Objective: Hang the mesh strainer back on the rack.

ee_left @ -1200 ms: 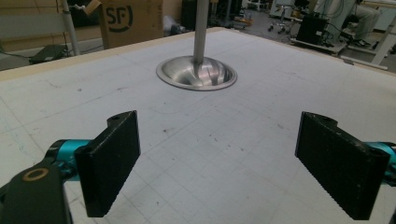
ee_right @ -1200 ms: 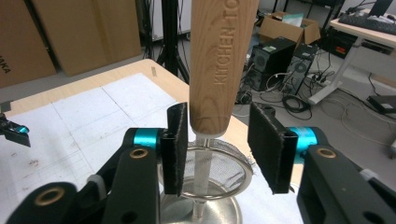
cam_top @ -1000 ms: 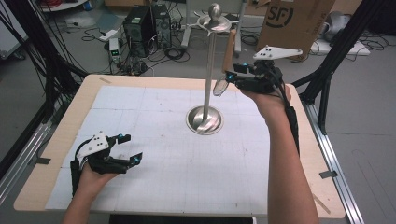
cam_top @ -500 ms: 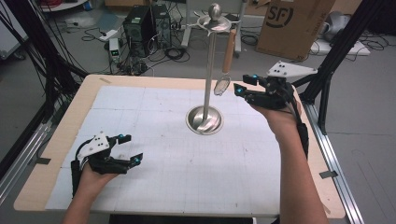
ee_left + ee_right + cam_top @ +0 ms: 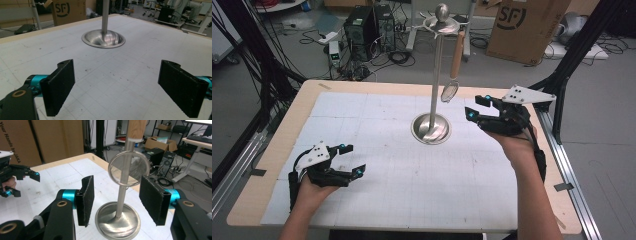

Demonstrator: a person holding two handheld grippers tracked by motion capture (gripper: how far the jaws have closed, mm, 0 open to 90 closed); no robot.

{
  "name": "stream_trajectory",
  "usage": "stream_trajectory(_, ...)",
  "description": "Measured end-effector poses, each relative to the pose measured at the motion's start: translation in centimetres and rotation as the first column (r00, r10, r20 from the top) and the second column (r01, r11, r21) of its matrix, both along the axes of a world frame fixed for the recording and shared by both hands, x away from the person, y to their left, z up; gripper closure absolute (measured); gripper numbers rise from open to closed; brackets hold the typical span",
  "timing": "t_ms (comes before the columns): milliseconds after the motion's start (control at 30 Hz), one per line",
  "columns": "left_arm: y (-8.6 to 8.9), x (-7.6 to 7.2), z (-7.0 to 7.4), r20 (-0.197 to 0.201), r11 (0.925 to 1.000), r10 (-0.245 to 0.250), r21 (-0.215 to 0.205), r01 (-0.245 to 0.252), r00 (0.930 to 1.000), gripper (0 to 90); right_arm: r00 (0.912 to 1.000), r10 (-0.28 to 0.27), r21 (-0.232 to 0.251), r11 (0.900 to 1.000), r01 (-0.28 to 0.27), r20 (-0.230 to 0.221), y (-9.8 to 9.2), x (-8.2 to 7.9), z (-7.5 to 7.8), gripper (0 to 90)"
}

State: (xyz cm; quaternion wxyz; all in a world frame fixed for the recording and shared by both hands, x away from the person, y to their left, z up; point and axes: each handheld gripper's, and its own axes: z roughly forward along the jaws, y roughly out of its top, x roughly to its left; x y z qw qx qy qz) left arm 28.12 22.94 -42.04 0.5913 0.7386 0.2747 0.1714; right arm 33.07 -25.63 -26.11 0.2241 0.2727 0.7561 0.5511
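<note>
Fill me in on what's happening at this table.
A person holds a gripper in each hand. A small strainer with a wooden handle hangs from a metal stand mid-table. The right gripper is beside the strainer, its jaws just opening and nothing between them. The left gripper rests open on the table, near the person's side.

Shiny silver metal stand [image 5: 431, 127] w/ round base; small wire-mesh strainer [image 5: 449, 91] had tan wooden handle. White grid-lined mat [image 5: 412, 170] on pale wood table [image 5: 272, 155]. Black grippers, teal accents.
</note>
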Motion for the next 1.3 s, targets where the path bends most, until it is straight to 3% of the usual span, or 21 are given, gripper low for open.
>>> stream_trajectory(567, -0.2, -0.1, 0.0, -0.001, 1.0, -0.007, -0.001, 0.007, 1.0, 14.5, 0.9983, 0.012, 0.034, 0.999, -0.01, -0.057, -0.6, -1.8, -5.9, 39.5)
stream_trajectory(1000, -0.3, -0.1, 0.0, -0.002, 0.9999, -0.01, 0.002, 0.01, 0.9999, 14.5, 0.9969, -0.008, 0.059, 0.998, 0.013, -0.079, -1.3, -3.0, -9.4, 36.1)
stream_trajectory(1300, -0.4, -0.2, -0.1, 0.001, 0.9998, -0.016, 0.015, 0.016, 0.9999, 14.6, 0.9967, 0.003, 0.058, 0.998, 0.002, -0.081, -1.1, -3.9, -10.9, 34.1)
